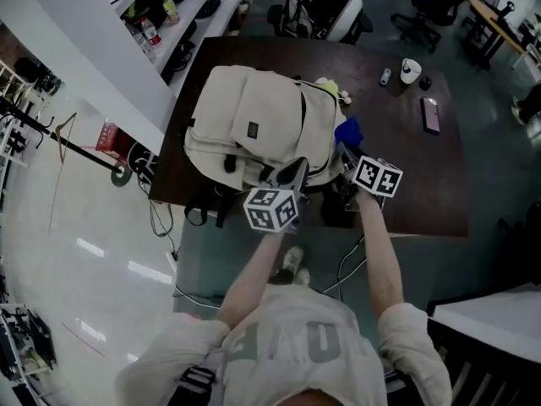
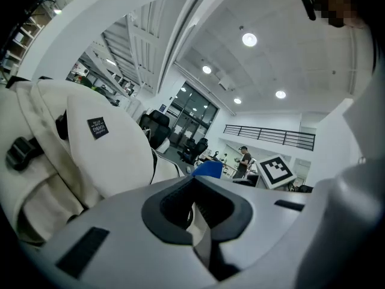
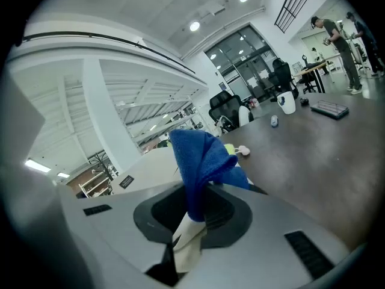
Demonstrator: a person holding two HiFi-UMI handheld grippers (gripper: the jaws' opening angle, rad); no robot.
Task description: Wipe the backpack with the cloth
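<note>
Right tool (image 3: 191, 221) grasping blue cloth (image 3: 201, 155), grip plain only in its view | left tool (image 2: 198, 221) clenched at backpack (image 1: 254, 121)

**Backpack** (image 1: 254, 125). Cream fabric with padded panels and rounded corners. It lies flat on the dark brown table (image 1: 423, 193), front face up, at the table's left near part. A small dark label (image 2: 97, 127) with pale print too small to read is sewn on the front pocket. There is a dark buckle (image 2: 21, 152) on a side strap, and dark straps hang over the table's near edge.

**Cloth** (image 3: 201, 155). Deep blue, soft-piled and bunched into folds. Its lower end is pinched between the closed jaws of the right gripper (image 3: 191, 218), and the rest stands up out of them. In the head view it sits at the backpack's right side, against the fabric or just beside it.
</note>
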